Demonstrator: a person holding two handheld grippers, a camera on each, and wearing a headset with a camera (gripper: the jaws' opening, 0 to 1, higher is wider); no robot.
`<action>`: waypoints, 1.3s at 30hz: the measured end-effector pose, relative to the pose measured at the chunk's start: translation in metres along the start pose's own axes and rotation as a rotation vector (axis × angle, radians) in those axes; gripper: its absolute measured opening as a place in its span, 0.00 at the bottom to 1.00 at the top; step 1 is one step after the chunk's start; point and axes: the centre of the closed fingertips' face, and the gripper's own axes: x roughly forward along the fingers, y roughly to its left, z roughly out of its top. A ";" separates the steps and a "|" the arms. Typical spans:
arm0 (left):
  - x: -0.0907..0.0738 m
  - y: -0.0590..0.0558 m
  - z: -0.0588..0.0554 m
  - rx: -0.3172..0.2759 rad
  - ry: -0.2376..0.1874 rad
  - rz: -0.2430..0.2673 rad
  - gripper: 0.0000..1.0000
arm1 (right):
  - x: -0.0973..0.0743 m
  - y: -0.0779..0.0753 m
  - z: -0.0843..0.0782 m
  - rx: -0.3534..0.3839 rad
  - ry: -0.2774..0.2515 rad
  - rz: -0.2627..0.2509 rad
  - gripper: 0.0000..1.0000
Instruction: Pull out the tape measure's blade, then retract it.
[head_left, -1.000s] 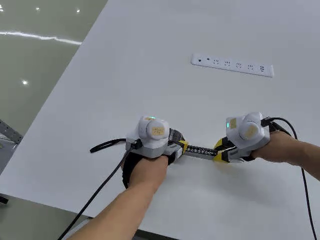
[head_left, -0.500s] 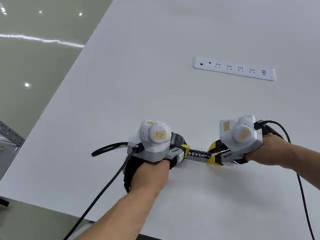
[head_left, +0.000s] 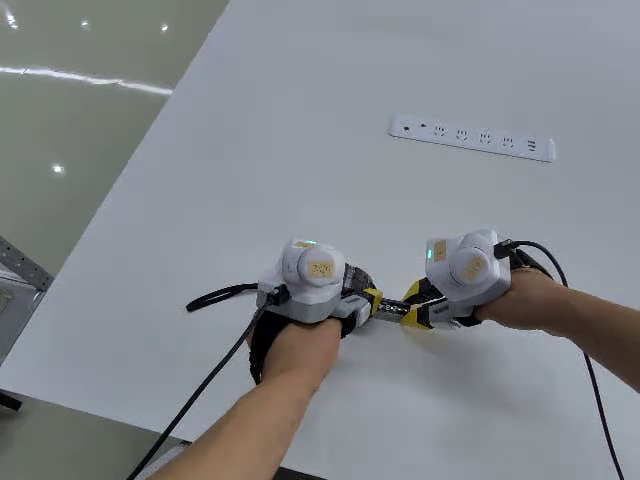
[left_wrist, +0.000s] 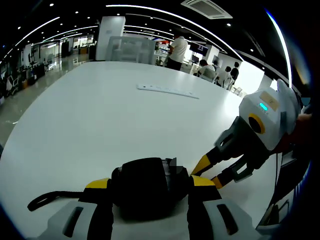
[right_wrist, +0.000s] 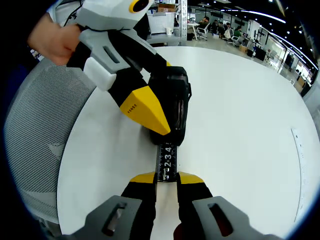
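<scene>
The tape measure (head_left: 352, 280), a black case, sits close to the near edge of the white surface (head_left: 300, 120), nearer its left edge than its right. The left hand-held gripper (head_left: 360, 298) is clamped on it: in the left gripper view its two yellow-tipped jaws press against either side of the case, which fills the gap between them. A black strap (head_left: 215, 294) trails from the case toward the left edge and lies flat on the surface. A short length of blade (right_wrist: 166, 160) sticks out of the case toward the right hand-held gripper (right_wrist: 166, 179), whose yellow-tipped jaws are pinched together on the blade's end. In the right gripper view the printed numbers 2, 3 and 4 can be read between the case mouth and the jaw tips. In the head view the two hand-held grippers face each other, close together but apart, with the bare strip of blade spanning the small gap between them just above the surface. A hand wraps each hand-held gripper from behind, and a dark cable (head_left: 200, 385) runs from the left one off the near edge. A white power strip (head_left: 470, 136) lies well apart, toward the far right of the surface.
</scene>
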 end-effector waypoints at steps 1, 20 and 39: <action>0.000 0.000 0.000 0.001 0.000 0.000 0.56 | 0.001 0.000 0.001 -0.002 -0.003 0.000 0.12; 0.001 0.001 0.001 -0.003 0.002 -0.005 0.56 | 0.011 0.002 0.016 -0.010 -0.021 -0.010 0.12; 0.000 0.000 0.001 -0.005 0.005 -0.007 0.56 | 0.017 0.001 0.026 0.017 -0.026 -0.013 0.12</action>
